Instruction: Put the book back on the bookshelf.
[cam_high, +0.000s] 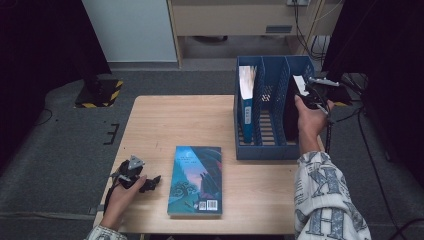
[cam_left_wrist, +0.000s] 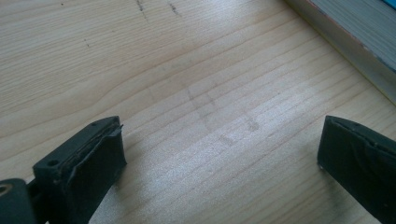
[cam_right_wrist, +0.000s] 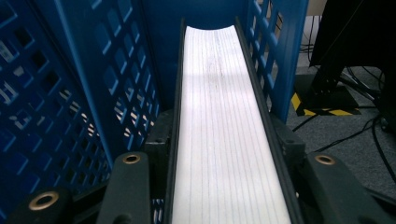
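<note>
Black-covered book (cam_right_wrist: 224, 140) stands clamped between the right gripper (cam_right_wrist: 224, 154) jaws.

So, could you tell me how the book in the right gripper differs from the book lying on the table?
The gripped book stands on edge in the blue rack's right compartment, clamped by the right gripper; the table book lies flat, cover up, untouched. The gripped book's covers look black; the table book's cover is a blue-green picture. Both are closed.

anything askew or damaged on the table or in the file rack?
Nothing damaged or spilled. The blue book in the left slot of the rack leans slightly. The right gripper clamps a black-covered book, pages up, in the right slot. Another book lies flat on the table. The left gripper rests open.
</note>
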